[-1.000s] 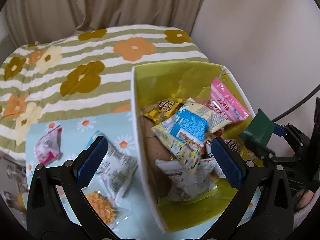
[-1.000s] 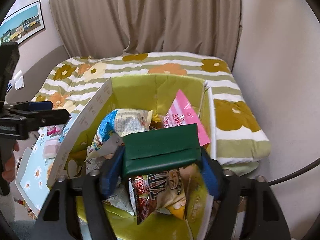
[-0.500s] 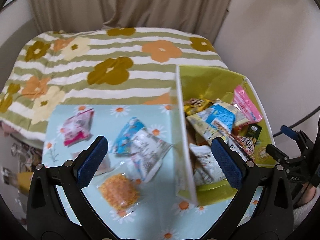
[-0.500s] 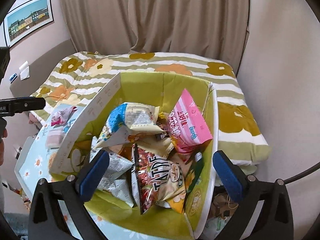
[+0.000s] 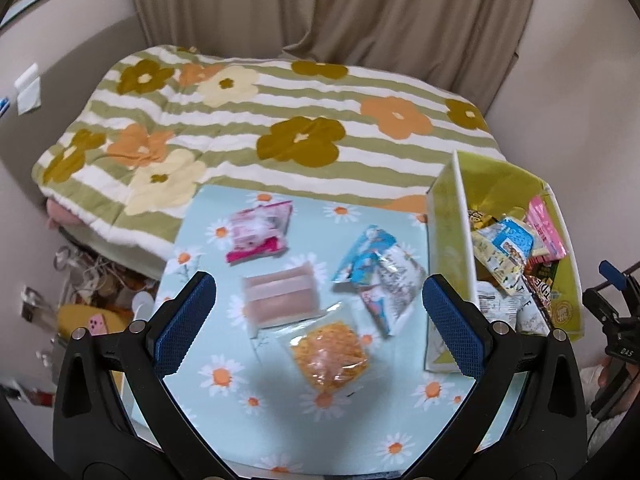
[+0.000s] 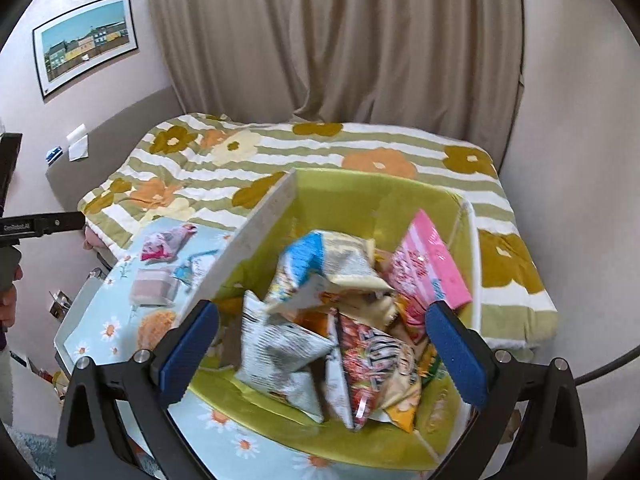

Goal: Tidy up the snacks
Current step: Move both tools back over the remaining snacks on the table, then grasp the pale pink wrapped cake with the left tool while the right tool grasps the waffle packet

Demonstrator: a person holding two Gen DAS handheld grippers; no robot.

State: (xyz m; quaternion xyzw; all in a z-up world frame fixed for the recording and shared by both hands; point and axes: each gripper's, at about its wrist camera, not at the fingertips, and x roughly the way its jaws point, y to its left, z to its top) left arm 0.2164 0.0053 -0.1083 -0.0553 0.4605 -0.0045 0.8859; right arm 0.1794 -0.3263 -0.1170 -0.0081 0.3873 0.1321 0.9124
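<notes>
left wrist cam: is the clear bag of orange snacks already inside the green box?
No, the clear bag of orange snacks lies on the daisy-print tabletop, outside the green box.

We find the lower packets in the green box buried under the upper ones, their labels unreadable. The box's near wall hides part of the blue-and-white packet lying just left of it. A hand, far left of the box, is cut by the frame edge. Clutter well left of the box is too small to identify.
</notes>
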